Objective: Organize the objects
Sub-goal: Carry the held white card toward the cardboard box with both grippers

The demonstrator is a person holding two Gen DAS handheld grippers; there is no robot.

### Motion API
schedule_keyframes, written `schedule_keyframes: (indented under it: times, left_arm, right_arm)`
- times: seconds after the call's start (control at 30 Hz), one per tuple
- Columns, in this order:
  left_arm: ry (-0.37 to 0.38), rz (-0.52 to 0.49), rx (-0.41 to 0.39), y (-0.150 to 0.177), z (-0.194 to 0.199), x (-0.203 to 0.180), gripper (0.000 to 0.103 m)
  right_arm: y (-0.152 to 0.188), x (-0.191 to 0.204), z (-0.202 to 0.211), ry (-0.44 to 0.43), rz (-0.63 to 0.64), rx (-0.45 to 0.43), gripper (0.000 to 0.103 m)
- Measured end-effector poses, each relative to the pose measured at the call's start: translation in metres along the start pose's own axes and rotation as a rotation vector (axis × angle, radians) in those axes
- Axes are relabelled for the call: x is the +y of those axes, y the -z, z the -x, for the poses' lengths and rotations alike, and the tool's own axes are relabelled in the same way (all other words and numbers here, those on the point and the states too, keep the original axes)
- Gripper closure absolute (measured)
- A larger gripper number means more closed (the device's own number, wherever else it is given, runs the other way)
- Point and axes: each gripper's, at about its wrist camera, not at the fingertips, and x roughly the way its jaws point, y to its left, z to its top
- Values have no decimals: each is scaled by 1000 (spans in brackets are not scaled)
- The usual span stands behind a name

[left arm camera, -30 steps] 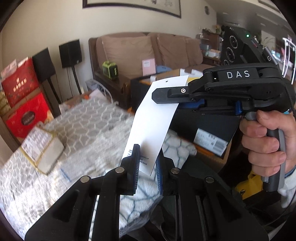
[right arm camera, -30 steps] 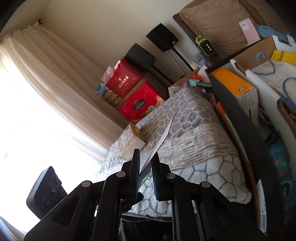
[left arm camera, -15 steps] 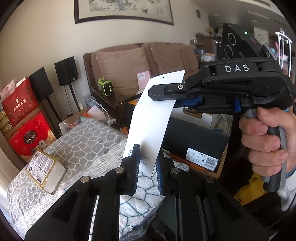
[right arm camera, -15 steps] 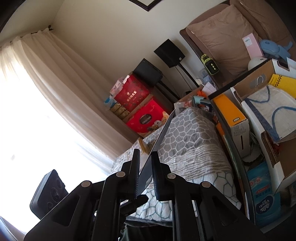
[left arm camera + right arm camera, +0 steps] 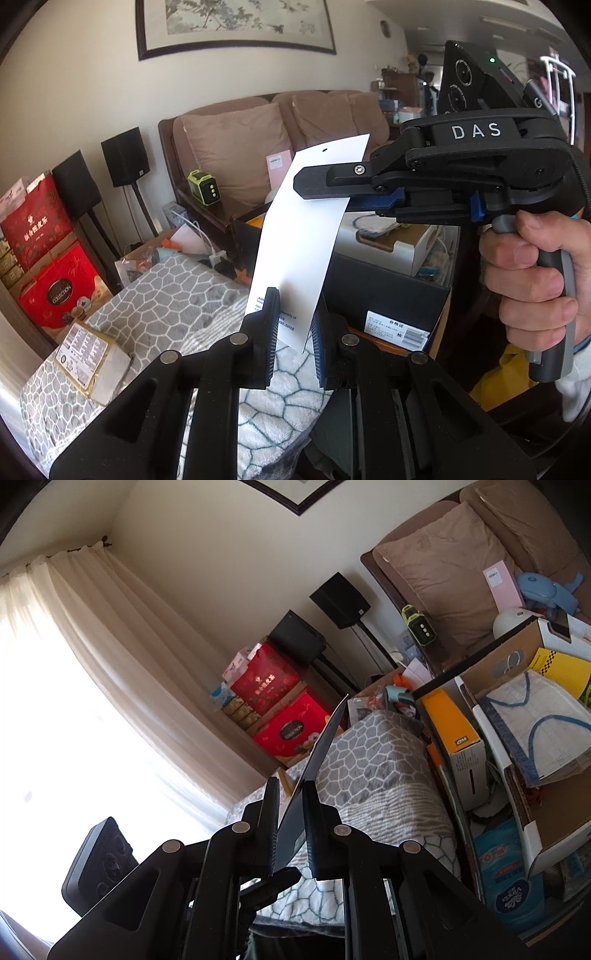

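The white card (image 5: 306, 236) hung in the air above the grey patterned blanket (image 5: 173, 295), pinched at both ends: the left gripper (image 5: 293, 325) clamped its printed lower edge, and the right gripper (image 5: 325, 188), held in a hand (image 5: 535, 280), clamped it near the punched top. Beyond it, an open cardboard box (image 5: 517, 672) held a white garment with blue trim (image 5: 543, 723) and a yellow package (image 5: 561, 668). An orange-topped carton (image 5: 454, 731) stood just beside the box.
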Motion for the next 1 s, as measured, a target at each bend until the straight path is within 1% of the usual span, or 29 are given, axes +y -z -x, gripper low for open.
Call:
schedule_keyframes:
  times: [0.37, 0.87, 1.0]
  left_arm:
    - [12, -51, -16, -17, -8, -14, 88]
    - [26, -78, -39, -30, -13, -23, 88]
    - [18, -88, -38, -32, -17, -28, 88]
  right_arm:
    - [-11, -5, 19, 17, 0, -41, 91]
    - [-22, -7, 36, 33, 1, -78, 91]
    - [-23, -8, 39, 43, 2, -87, 91]
